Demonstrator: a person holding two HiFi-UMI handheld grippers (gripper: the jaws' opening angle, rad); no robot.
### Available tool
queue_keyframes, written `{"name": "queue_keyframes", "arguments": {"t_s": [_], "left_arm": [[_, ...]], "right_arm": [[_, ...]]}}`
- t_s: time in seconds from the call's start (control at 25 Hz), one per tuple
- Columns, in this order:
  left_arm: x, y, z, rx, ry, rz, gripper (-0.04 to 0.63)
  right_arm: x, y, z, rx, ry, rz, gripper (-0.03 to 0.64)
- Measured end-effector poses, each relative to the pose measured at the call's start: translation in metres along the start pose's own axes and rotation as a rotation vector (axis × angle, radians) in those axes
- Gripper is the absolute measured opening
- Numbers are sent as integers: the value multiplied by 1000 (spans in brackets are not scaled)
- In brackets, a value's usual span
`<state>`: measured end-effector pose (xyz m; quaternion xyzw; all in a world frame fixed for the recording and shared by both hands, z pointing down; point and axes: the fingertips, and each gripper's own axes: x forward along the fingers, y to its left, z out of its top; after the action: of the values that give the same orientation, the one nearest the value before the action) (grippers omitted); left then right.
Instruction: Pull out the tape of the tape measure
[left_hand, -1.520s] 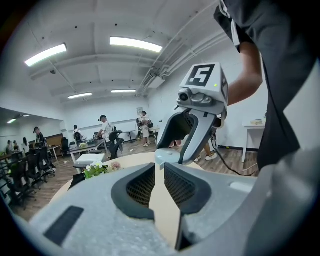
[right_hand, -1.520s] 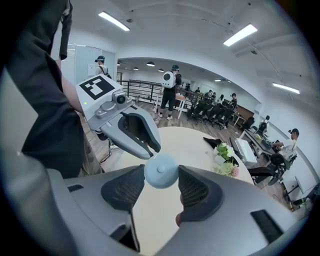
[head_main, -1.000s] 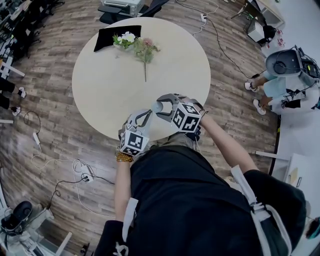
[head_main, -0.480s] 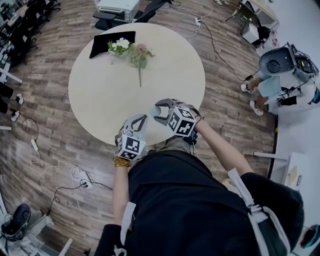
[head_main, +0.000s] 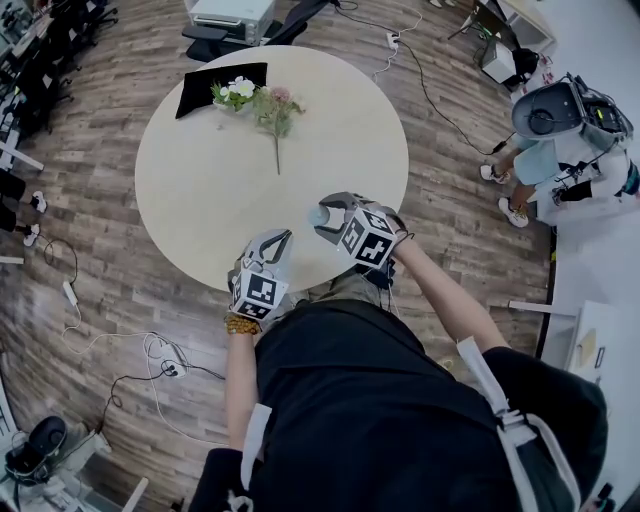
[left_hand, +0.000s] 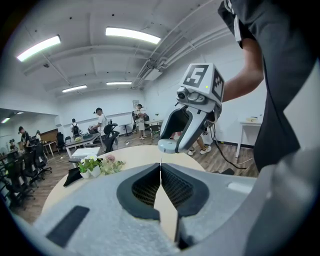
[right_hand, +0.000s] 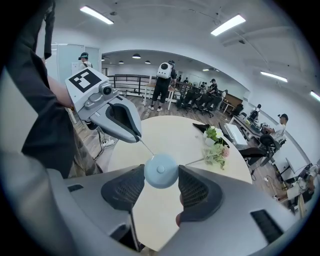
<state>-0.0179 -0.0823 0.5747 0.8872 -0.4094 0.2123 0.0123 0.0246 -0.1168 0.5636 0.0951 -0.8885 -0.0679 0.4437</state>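
Note:
A small round pale-blue tape measure (right_hand: 161, 170) sits between the pads of my right gripper (right_hand: 161, 174), which is shut on it. A thin line of tape (right_hand: 146, 148) runs from it to the tip of my left gripper (right_hand: 139, 139). In the left gripper view my left gripper (left_hand: 160, 167) is shut on the tape's end, and the tape measure (left_hand: 168, 146) hangs just beyond it. In the head view both grippers hover close together over the round table's near edge, the left gripper (head_main: 287, 236) below-left of the tape measure (head_main: 319, 214).
The round beige table (head_main: 200, 190) carries a small pot of flowers (head_main: 240, 92), a loose flower stem (head_main: 276, 115) and a black cloth (head_main: 205, 80) at its far side. A person sits to the right (head_main: 560, 150). Cables lie on the wooden floor (head_main: 120, 340).
Both grippers have stayed low over the table's near edge. The gap between the left gripper's tip and the tape measure looks slightly wider.

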Motion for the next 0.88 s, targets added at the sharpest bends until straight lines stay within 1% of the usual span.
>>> {"name": "queue_keyframes", "arguments": {"t_s": [0.16, 0.56, 0.88], "left_arm": [[2, -2, -1, 15, 14, -12, 17], [1, -2, -6, 21, 34, -14, 15], [-7, 6, -12, -20, 38, 9, 17]], "right_arm": [[1, -2, -2, 16, 13, -7, 215], [6, -4, -12, 30, 71, -36, 215], [4, -12, -26, 41, 106, -52, 215]]}}
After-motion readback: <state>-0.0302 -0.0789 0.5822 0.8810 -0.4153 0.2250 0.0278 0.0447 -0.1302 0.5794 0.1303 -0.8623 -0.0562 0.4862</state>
